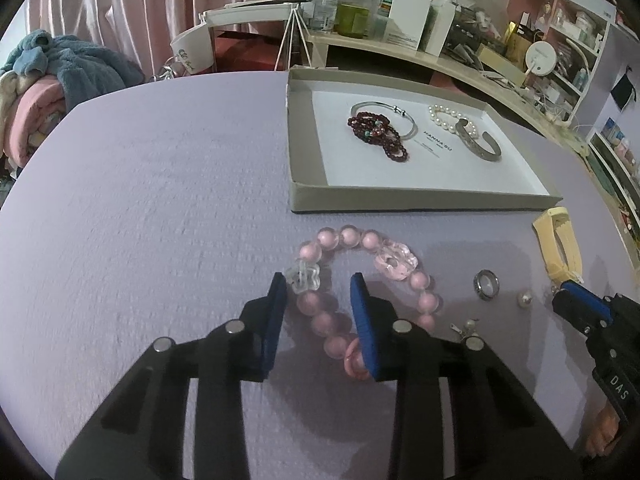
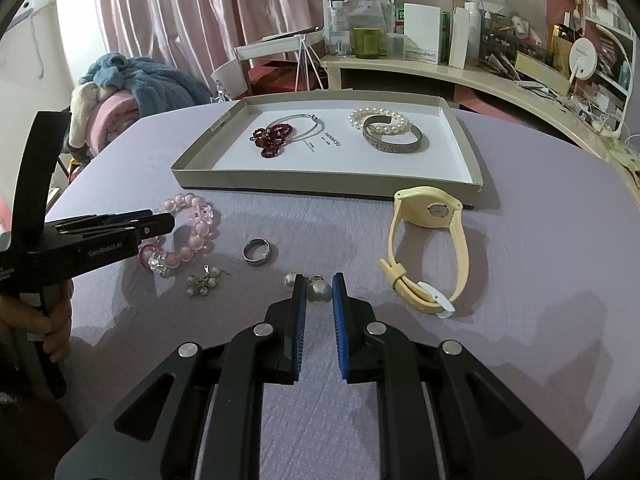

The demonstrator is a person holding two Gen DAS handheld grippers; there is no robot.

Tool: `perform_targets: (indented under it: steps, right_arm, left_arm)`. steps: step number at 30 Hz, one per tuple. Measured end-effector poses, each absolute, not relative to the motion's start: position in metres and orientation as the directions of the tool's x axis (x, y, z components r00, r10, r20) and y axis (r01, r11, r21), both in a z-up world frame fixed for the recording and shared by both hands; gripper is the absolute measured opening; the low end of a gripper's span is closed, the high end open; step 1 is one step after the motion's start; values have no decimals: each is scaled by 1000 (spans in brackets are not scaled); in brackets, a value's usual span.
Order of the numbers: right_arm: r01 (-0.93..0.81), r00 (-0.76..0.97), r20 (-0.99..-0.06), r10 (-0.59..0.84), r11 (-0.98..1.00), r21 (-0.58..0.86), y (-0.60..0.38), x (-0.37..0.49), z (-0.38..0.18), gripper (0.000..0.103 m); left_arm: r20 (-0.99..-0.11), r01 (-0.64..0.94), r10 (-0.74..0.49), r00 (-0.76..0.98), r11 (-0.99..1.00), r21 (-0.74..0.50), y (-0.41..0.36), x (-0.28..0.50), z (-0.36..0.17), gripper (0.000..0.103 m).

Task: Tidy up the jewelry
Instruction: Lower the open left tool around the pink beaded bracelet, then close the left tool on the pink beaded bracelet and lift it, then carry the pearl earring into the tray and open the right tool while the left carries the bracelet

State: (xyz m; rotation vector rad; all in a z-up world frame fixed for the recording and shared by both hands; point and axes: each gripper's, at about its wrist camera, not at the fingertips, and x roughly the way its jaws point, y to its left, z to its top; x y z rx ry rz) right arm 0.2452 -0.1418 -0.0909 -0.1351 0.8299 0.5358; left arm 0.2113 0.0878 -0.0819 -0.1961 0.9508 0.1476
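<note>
A pink bead bracelet (image 1: 352,240) lies on the lilac table, also in the right wrist view (image 2: 192,232). My left gripper (image 1: 320,292) is open, its jaws astride the bracelet's left side. My right gripper (image 2: 319,288) is open around a grey pearl earring (image 2: 319,293), with a white pearl (image 2: 289,280) beside it. A grey tray (image 2: 320,186) holds a dark red bead bracelet (image 2: 272,138), a silver bangle (image 2: 308,126), a pearl bracelet (image 2: 378,117) and a metal cuff (image 2: 394,145). A dark ring (image 2: 259,257), a pearl cluster earring (image 2: 204,282) and a cream watch (image 2: 428,248) lie on the table.
The tray (image 1: 400,196) sits at the far side of the table. A cluttered desk (image 2: 460,72) and shelves stand behind. A pile of blankets (image 2: 132,88) lies at the back left, next to a white chair (image 2: 276,52).
</note>
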Motion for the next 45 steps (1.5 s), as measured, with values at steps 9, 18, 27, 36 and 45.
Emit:
perform_targets:
  steps: [9,18,27,36,45]
  right_arm:
    - [-502,549,-733,401,860,95,-142,246,-92,14]
    - [-502,549,-732,402,860,96,-141,246,-91,14]
    - [-504,559,-713,423,856,113,-144,246,-81,14]
    - [-510,623,-626,469,850,131,-143,258,-41,14]
    - [-483,702,-541,464,868,117,-143,300,-1,14]
  left_arm:
    - [-820,-213,42,571,972,-98,88,211,-82,33]
    - [-817,-213,33,575,971,-111,90,210,-81,17]
    - [-798,-181,-29,602,968,-172,96,205,-74,13]
    - [-702,-64,-131,700,967,-245,92,200,-20,13]
    - [-584,18,-156,797,972,-235,86,223,51,13]
